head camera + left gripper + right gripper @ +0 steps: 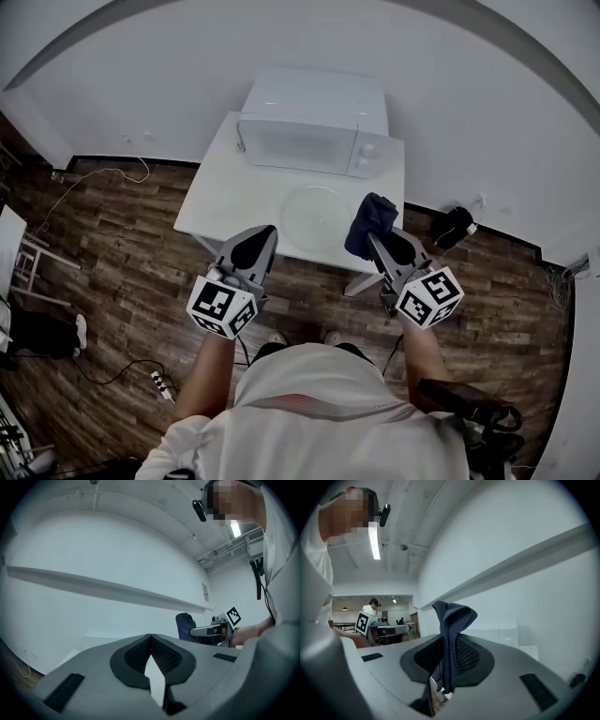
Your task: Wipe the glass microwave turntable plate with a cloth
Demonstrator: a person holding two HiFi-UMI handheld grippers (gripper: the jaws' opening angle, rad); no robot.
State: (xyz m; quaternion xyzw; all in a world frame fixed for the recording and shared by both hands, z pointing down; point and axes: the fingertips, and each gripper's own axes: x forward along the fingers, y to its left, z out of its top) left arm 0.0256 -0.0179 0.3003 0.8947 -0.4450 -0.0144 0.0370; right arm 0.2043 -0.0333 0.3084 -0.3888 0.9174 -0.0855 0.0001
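Observation:
A clear glass turntable plate (pixel 316 215) lies on the white table (pixel 225 197), in front of the microwave. My right gripper (pixel 382 239) is shut on a dark blue cloth (pixel 369 223), which hangs just right of the plate near the table's front edge. In the right gripper view the cloth (pixel 451 634) stands up between the closed jaws of that gripper (pixel 449 653). My left gripper (pixel 254 246) hovers at the table's front edge, left of the plate, shut with nothing in it; its jaws meet in the left gripper view (pixel 151 654).
A white microwave (pixel 314 122) with its door closed stands at the back of the table. A dark object (pixel 456 225) lies on the wooden floor to the right. Cables and a power strip (pixel 157 382) run along the floor at left.

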